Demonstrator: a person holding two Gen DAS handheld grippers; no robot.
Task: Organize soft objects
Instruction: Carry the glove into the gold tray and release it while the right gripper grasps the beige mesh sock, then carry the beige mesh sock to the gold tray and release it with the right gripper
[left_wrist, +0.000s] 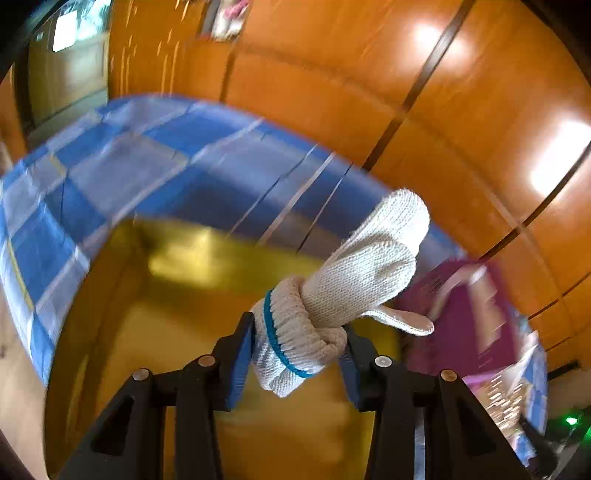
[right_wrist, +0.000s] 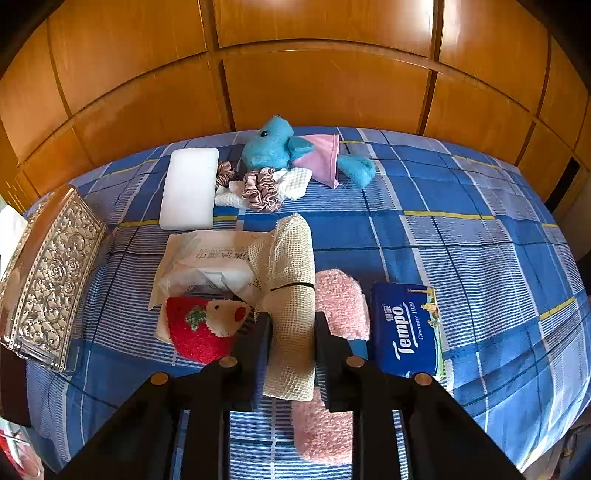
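My left gripper (left_wrist: 297, 349) is shut on a rolled white knit glove (left_wrist: 354, 273) with a blue cuff stripe, held in the air above a yellow box interior (left_wrist: 207, 295). My right gripper (right_wrist: 291, 354) is shut on a rolled beige mesh cloth (right_wrist: 290, 295), just above the blue plaid bedsheet (right_wrist: 461, 240). A pink fuzzy sock (right_wrist: 341, 302) lies under and right of the mesh cloth. A red and white knit toy (right_wrist: 203, 328) lies left of it.
On the bed: a blue Tempo tissue pack (right_wrist: 406, 328), a wet-wipes pack (right_wrist: 203, 266), a white foam block (right_wrist: 190, 188), scrunchies (right_wrist: 260, 190), a blue plush toy (right_wrist: 280, 147), a silver embossed box (right_wrist: 51, 280). A purple package (left_wrist: 461, 314) sits right of the yellow box. Wooden panels behind.
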